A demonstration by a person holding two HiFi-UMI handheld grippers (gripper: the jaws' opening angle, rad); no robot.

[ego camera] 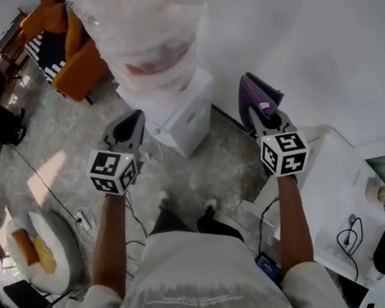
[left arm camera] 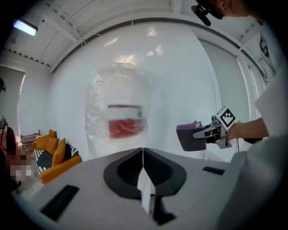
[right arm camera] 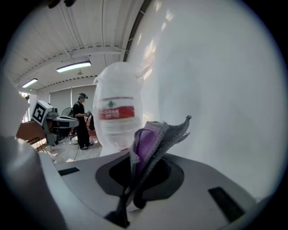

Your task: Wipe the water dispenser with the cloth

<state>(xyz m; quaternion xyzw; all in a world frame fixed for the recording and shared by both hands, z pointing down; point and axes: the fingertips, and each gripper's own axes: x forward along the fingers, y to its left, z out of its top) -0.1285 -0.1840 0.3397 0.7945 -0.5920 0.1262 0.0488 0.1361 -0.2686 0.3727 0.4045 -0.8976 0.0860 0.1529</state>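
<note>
Right gripper jaws clamp the cloth; left gripper jaws closed, empty; water dispenser ahead.

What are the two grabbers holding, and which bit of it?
The right gripper pinches the purple-and-grey cloth by its bunched lower part; the rest sticks up past the jaws. The left gripper is shut on nothing.

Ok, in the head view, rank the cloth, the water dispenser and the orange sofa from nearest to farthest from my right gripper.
Measured from the right gripper:
1. cloth, clamped in its jaws.
2. water dispenser, to its left, mid-picture.
3. orange sofa, far left, beyond the dispenser.
</note>
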